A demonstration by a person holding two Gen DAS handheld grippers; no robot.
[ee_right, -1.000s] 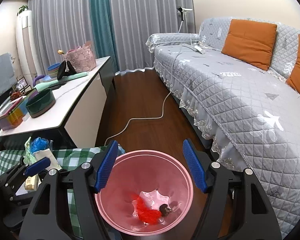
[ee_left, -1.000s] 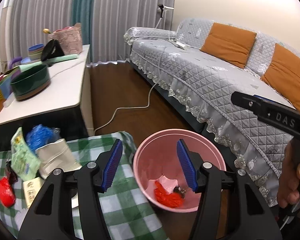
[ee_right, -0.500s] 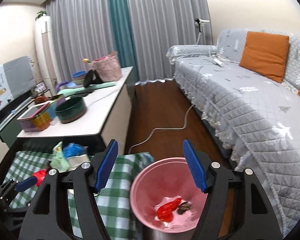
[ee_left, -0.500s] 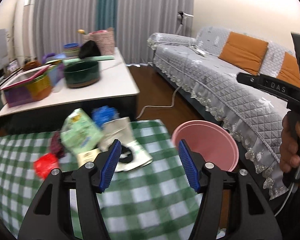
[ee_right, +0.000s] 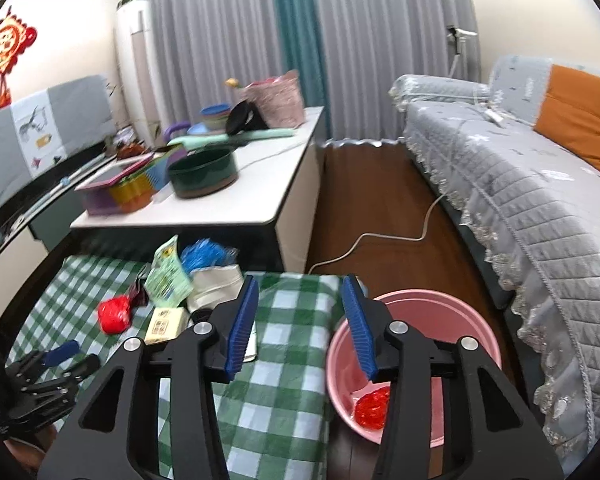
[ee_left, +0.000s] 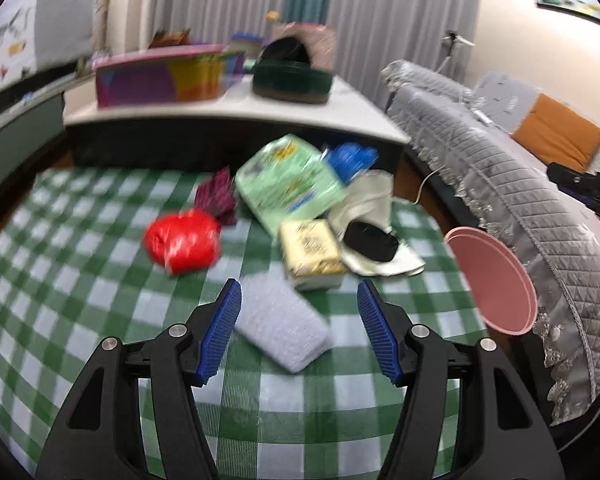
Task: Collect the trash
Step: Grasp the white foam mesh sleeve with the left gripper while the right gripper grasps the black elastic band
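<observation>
My left gripper [ee_left: 299, 328] is open and empty above the green checked table [ee_left: 80, 312]. A grey folded cloth [ee_left: 280, 326] lies between its fingers. Beyond lie a red crumpled wrapper [ee_left: 182, 242], a yellow packet [ee_left: 312, 250], a green packet [ee_left: 288, 184], a blue wrapper [ee_left: 352, 158] and a white bag with a black item [ee_left: 370, 242]. The pink bin [ee_left: 496, 280] stands right of the table. My right gripper [ee_right: 299, 326] is open and empty over the table's right edge, beside the pink bin [ee_right: 460, 320], which holds red trash [ee_right: 374, 404].
A white side table [ee_right: 240, 204] with a dark green bowl [ee_right: 202, 174], a colourful box [ee_right: 128, 188] and a pink basket [ee_right: 278, 98] stands behind. A grey sofa [ee_right: 520, 184] with orange cushions is on the right. A white cable [ee_right: 380, 240] crosses the wooden floor.
My left gripper has swung left from over the pink bin to over the table's trash. My right gripper has pulled back and shifted left, from over the bin to the table's edge.
</observation>
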